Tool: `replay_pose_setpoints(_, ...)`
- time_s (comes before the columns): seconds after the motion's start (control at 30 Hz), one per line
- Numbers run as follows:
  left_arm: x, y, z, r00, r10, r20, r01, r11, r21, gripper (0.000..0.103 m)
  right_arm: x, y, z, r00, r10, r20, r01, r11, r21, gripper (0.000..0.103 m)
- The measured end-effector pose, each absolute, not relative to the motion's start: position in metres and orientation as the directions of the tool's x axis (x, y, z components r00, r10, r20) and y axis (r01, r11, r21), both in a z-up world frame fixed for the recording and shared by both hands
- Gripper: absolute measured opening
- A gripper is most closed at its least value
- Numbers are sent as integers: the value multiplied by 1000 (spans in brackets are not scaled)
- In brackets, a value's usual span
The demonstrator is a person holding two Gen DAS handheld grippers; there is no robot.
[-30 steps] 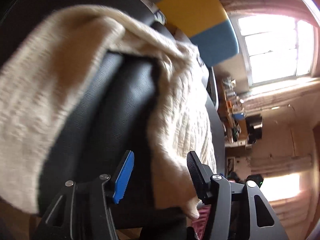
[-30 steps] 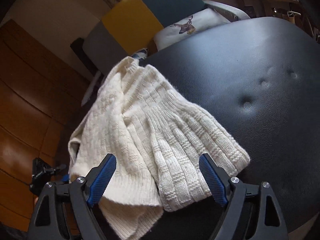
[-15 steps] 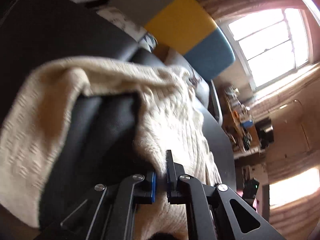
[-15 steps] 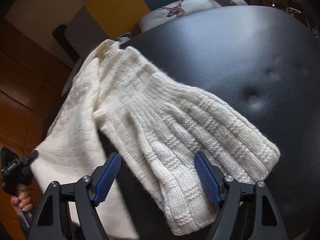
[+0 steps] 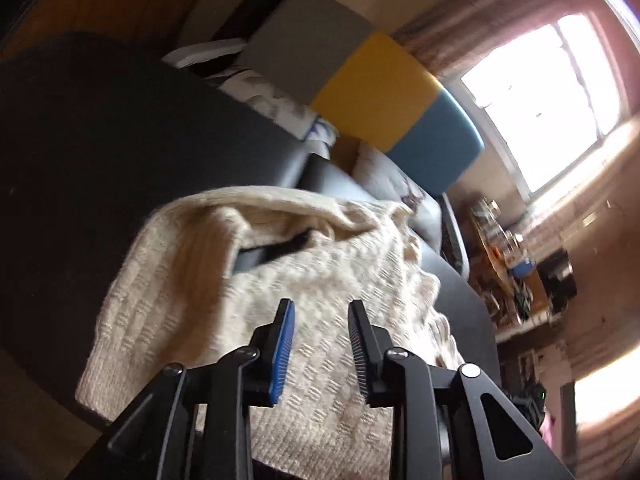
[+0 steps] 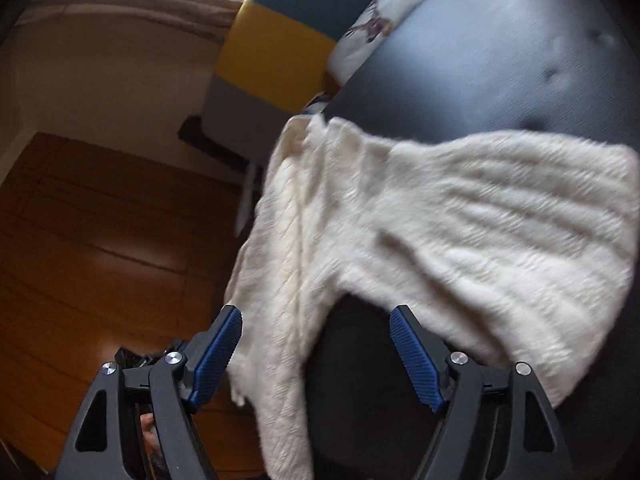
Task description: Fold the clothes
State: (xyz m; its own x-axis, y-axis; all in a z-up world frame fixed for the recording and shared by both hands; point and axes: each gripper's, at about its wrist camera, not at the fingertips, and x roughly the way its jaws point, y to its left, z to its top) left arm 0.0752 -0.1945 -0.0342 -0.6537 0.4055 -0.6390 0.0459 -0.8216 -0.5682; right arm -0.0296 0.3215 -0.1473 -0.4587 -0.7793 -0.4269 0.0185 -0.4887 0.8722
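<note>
A cream knitted sweater (image 5: 320,264) lies bunched on a black padded leather seat (image 5: 100,140). My left gripper (image 5: 320,316) hovers just over its top layer. Its fingers stand a narrow gap apart, and the knit shows behind the gap, not pinched. In the right wrist view the sweater (image 6: 480,220) spreads across the seat (image 6: 520,60), with one part hanging off the left edge. My right gripper (image 6: 316,316) is wide open at the near edge. The hanging strip passes between its fingers, apart from both pads.
A chair with a grey, yellow and blue back (image 5: 376,84) stands behind the seat and holds a deer-print cushion (image 6: 372,20). Wooden floor (image 6: 100,240) lies to the left. A bright window (image 5: 540,100) and a cluttered shelf (image 5: 500,256) are at the right.
My left gripper was shut on a fold of the sweater half a second ago; its fingers have now parted and the knit lies flatter. My right gripper has swung left toward the hanging edge.
</note>
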Motion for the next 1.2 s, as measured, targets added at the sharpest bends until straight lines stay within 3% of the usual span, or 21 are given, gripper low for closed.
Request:
replay_pose_setpoints(0.03,74,-174,-33,-621,444,-646,-25,-835,-549,49,-31,309,-150,-441,-792,-423,21,-480,877,80)
replay_pose_setpoints(0.13,69,-113,-45,-479,549,-685,-193,-827,-528,49,-43,280,-163,-397,-814,-423,-22,-453,891,80)
replay_pose_setpoints(0.23,65,-70,-69,-338,594,-730,-248,-805,-539,50,-55,261,-177,-376,-831,-410,-81,-412,908,80)
replay_pose_setpoints(0.37,73,-36,-87,-258,529,-808,-277,-842,-463,52,-67,251,-185,-419,-777,-470,-156,-448,880,80)
replay_pose_setpoints(0.43,72,-24,-96,-244,480,-843,-302,-863,-405,59,-73,248,-182,-465,-729,-503,-180,-478,860,80)
replay_pose_setpoints(0.5,71,-16,-103,-244,462,-853,-340,-864,-371,67,-80,246,-179,-499,-664,-558,-223,-524,822,81)
replay_pose_setpoints(0.6,70,-13,-108,-259,465,-847,-374,-856,-356,68,-92,244,-177,-523,-616,-589,-264,-539,800,86)
replay_pose_setpoints(0.67,69,-16,-110,-281,471,-836,-369,-857,-360,55,-99,231,-168,-521,-563,-642,-211,-644,735,86)
replay_pose_setpoints(0.7,67,-20,-110,-287,470,-835,-357,-861,-362,33,-101,222,-163,-512,-520,-684,-168,-720,674,81)
replay_pose_setpoints(0.73,64,-27,-112,-278,499,-821,-338,-851,-403,24,-101,215,-159,-509,-464,-725,-125,-794,595,69)
replay_pose_setpoints(0.83,56,-47,-117,-242,616,-750,-275,-785,-556,15,-103,197,-150,-528,-229,-818,-20,-959,281,51)
replay_pose_setpoints(0.9,53,-59,-120,-219,710,-670,-232,-704,-671,14,-105,192,-145,-566,-19,-824,21,-1000,8,50)
replay_pose_setpoints(1.0,48,-71,-130,-172,808,-564,-164,-588,-792,14,-110,208,-145,-590,276,-759,24,-934,-358,50)
replay_pose_setpoints(1.03,46,-74,-134,-162,825,-541,-139,-562,-815,14,-114,223,-146,-573,316,-756,13,-919,-394,50)
replay_pose_setpoints(1.1,45,-68,-146,-157,774,-613,-111,-631,-768,14,-122,263,-145,-520,289,-804,-17,-944,-328,50)
replay_pose_setpoints(1.2,47,-56,-155,-132,720,-682,-94,-694,-714,14,-118,308,-135,-483,34,-875,-65,-998,-3,52)
